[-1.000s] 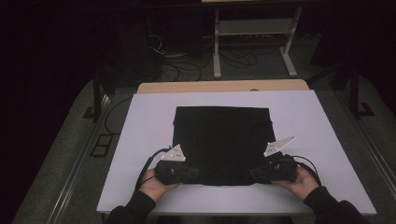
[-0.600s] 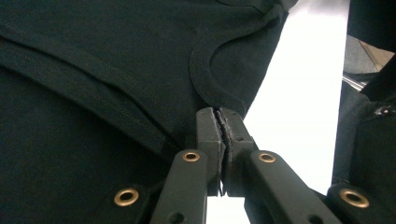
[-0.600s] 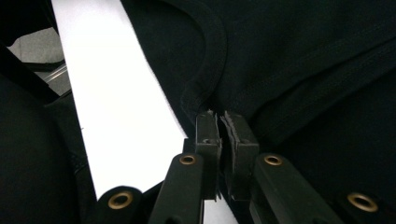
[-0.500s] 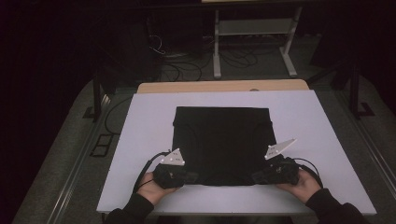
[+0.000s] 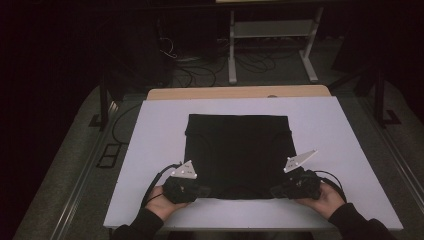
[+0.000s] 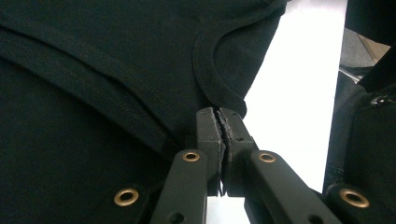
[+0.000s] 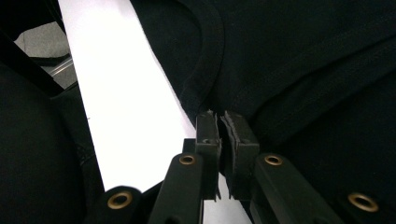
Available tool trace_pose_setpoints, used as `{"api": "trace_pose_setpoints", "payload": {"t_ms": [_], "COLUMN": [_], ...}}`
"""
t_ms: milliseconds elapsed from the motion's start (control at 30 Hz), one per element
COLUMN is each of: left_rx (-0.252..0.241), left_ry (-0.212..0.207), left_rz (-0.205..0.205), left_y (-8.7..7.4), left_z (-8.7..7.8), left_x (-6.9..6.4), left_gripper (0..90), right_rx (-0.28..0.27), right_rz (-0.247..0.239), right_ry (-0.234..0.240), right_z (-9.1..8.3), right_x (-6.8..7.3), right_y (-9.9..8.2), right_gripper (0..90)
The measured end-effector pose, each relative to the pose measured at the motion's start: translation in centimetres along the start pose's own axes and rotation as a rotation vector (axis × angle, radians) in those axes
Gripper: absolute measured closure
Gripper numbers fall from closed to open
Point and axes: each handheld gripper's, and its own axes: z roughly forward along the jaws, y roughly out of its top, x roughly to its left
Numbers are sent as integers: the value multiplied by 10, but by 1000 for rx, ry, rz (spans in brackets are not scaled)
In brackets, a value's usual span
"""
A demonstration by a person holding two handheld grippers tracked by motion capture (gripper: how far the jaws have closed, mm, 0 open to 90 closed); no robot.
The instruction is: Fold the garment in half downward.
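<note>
A plain black garment (image 5: 237, 155) with black ribbed trim and no print lies on a white table (image 5: 150, 150) edged with a pale wood strip. Each claw, left (image 6: 219, 122) and right (image 7: 220, 125), is matte black with brass-coloured rivets and a light grey plate.

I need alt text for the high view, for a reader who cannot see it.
A person's left claw and right claw are each shut on a near corner of a black garment lying flat on a white table. Behind the table are a dark floor, cables and a white stand.
</note>
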Motion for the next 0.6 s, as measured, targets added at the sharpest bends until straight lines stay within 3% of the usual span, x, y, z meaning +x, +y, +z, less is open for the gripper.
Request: {"api": "trace_pose_setpoints", "payload": {"t_ms": [433, 600], "left_rx": [-7, -20], "left_ry": [-4, -3], "left_rz": [2, 14], "left_y": [1, 1], "left_z": [-1, -3], "left_x": [0, -1], "left_gripper": [844, 711], "right_rx": [3, 8], "right_rz": [0, 1], "right_ry": [-7, -3], "right_z": [0, 0], "right_x": [3, 6], "right_y": [0, 1], "right_gripper": [812, 714]}}
